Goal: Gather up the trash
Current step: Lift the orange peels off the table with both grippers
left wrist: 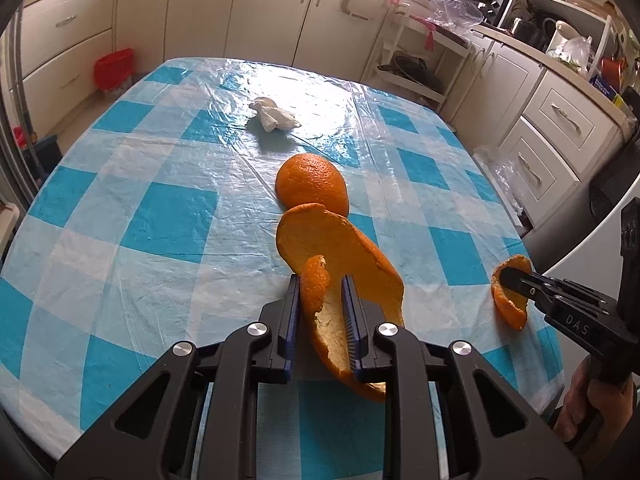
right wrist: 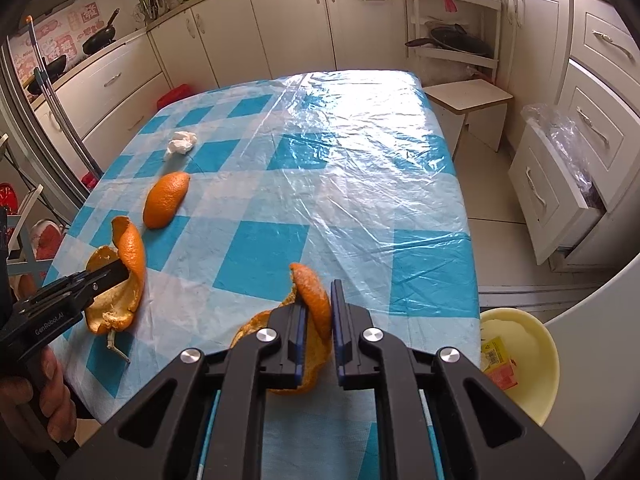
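Glossy plastic film (right wrist: 360, 152) covers the checked tablecloth (right wrist: 260, 264); dimpled orange peel (left wrist: 312, 184).

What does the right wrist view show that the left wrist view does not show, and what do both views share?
Only the right wrist view shows the pale yellow round bowl beside the table, with packaging inside, and the small white stool.

Only the left wrist view shows the red bin on the floor in full.

Both show the blue-and-white checked tablecloth, the crumpled white tissue, the loose orange peel piece, and each gripper, left gripper and right gripper, holding peel.
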`<state>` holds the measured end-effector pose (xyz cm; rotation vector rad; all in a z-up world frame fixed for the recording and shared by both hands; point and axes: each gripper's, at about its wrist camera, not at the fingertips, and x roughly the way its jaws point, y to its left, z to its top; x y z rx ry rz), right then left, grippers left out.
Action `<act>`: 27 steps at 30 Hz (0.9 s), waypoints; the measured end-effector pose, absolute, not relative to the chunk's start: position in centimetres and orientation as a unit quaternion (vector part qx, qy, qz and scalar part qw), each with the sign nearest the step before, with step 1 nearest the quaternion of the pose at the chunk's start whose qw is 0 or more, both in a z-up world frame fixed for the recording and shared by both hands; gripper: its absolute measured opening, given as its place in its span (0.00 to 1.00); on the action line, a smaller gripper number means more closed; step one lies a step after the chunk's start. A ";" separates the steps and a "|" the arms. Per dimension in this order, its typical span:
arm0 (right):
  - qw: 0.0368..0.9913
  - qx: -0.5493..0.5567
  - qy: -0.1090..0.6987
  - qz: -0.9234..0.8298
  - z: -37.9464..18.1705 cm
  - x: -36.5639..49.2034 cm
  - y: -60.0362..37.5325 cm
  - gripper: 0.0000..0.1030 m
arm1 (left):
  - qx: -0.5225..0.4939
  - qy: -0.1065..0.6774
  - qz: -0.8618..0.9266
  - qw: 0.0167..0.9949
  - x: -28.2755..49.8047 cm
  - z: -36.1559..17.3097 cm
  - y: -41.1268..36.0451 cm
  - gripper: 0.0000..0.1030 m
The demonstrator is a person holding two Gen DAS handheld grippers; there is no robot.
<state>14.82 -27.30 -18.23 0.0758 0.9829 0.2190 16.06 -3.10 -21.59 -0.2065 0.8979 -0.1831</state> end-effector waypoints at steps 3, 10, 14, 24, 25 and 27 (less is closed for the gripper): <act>0.875 0.036 0.472 0.105 -18.3 14.9 -27.2 0.18 | -0.091 0.430 -0.081 0.895 16.0 -21.6 -3.4 0.19; 0.876 0.030 0.468 0.110 -18.2 14.9 -26.9 0.14 | -0.078 0.425 -0.076 0.898 16.0 -21.5 -4.1 0.19; 0.881 0.027 0.460 0.110 -17.8 14.8 -26.8 0.10 | -0.068 0.422 -0.084 0.900 15.9 -21.3 -4.6 0.13; 0.881 0.028 0.460 0.109 -17.8 14.9 -26.8 0.09 | -0.036 0.421 -0.099 0.901 15.4 -21.1 -6.2 0.08; 0.879 0.030 0.463 0.110 -17.9 14.9 -26.9 0.09 | -0.038 0.422 -0.097 0.901 15.4 -21.3 -6.1 0.08; 0.877 0.032 0.467 0.110 -18.1 15.1 -26.8 0.11 | -0.038 0.421 -0.089 0.902 15.3 -21.4 -5.9 0.14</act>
